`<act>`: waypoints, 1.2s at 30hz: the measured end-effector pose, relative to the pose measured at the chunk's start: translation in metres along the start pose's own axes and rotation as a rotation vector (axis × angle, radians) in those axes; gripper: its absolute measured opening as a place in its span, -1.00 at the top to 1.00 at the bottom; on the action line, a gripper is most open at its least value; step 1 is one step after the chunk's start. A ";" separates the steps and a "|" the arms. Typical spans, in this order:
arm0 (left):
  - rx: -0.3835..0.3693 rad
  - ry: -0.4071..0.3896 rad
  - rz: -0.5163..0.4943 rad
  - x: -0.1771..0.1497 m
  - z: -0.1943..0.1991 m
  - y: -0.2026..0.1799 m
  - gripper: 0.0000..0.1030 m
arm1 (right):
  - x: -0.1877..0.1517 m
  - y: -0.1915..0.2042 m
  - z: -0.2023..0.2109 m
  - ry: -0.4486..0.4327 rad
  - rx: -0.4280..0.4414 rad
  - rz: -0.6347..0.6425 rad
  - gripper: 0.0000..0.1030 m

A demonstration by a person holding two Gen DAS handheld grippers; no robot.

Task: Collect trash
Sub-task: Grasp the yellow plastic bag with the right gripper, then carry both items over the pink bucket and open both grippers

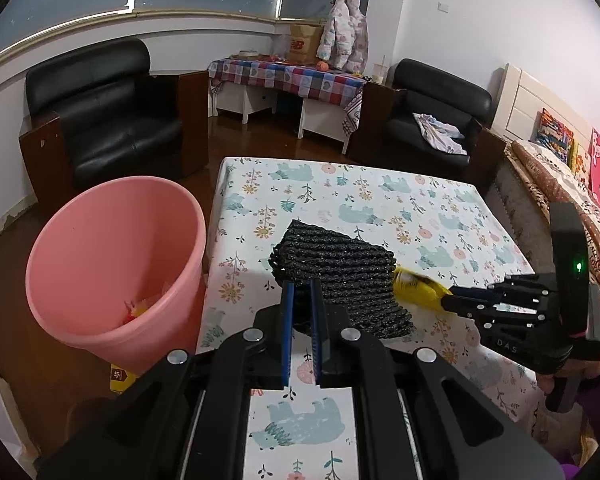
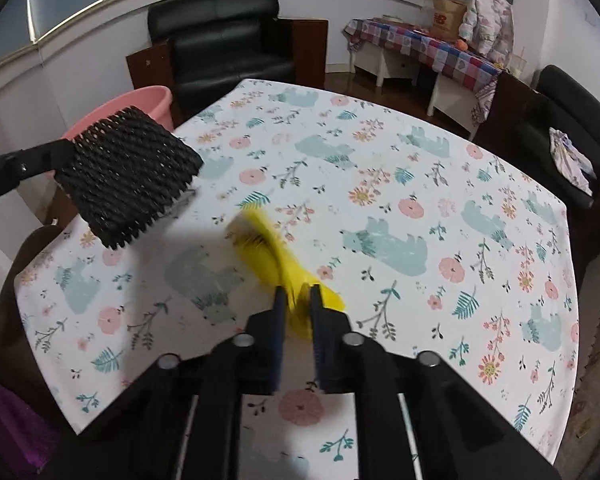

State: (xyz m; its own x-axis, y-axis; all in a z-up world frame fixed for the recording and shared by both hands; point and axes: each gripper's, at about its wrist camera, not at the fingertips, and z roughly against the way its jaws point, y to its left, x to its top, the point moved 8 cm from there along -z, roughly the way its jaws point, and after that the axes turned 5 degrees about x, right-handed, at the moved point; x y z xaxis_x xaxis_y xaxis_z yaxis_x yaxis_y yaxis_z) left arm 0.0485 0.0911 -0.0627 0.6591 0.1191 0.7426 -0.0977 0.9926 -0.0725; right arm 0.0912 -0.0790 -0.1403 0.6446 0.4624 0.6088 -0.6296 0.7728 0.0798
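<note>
We have both pieces of trash in hand. Our left gripper (image 1: 300, 320) has its fingers clamped on one edge of the black foam fruit net (image 1: 340, 276), which juts out ahead of the fingertips and hangs above the worktop (image 1: 440, 208). Our right gripper (image 2: 298, 312) has its fingers pinched on the yellow wrapper (image 2: 276, 256), which trails forward and to the left of them (it is motion-blurred, so we cannot say exactly what it is).

The pink bin (image 1: 112, 264) sits off to the left of the left fingers, beside the worktop, with some scraps already at its bottom.

The risks, as we judge them: the net is held only by a thin margin and could slip free on the swing over. The light wrapper could flutter out or drift past the rim if let go too high. The two grippers, close together, could also knock each other.
</note>
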 end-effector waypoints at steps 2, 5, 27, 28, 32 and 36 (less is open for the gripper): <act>0.001 0.000 0.004 0.001 -0.001 0.001 0.86 | 0.001 -0.002 0.003 -0.013 0.005 -0.028 0.90; -0.001 -0.007 0.014 0.002 0.000 0.003 0.86 | 0.008 -0.002 0.013 -0.047 0.045 -0.084 0.91; 0.235 -0.159 0.132 0.053 0.029 0.095 0.86 | 0.142 0.128 0.022 -0.220 0.247 -0.020 0.91; 0.247 -0.161 0.139 0.054 0.029 0.102 0.86 | 0.147 0.135 0.018 -0.218 0.252 -0.016 0.91; 0.297 -0.164 0.160 0.055 0.028 0.126 0.86 | 0.164 0.161 0.004 -0.210 0.283 -0.010 0.91; 0.326 -0.150 0.190 0.051 0.025 0.147 0.86 | 0.175 0.182 -0.015 -0.187 0.307 -0.020 0.91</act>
State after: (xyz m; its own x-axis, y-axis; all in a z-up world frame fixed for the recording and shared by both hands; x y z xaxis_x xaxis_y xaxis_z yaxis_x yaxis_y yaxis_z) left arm 0.0490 0.2429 -0.0185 0.4925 0.2711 0.8270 -0.4549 0.8903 -0.0209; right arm 0.0963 0.1489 -0.0314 0.5852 0.3391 0.7365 -0.7372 0.6008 0.3091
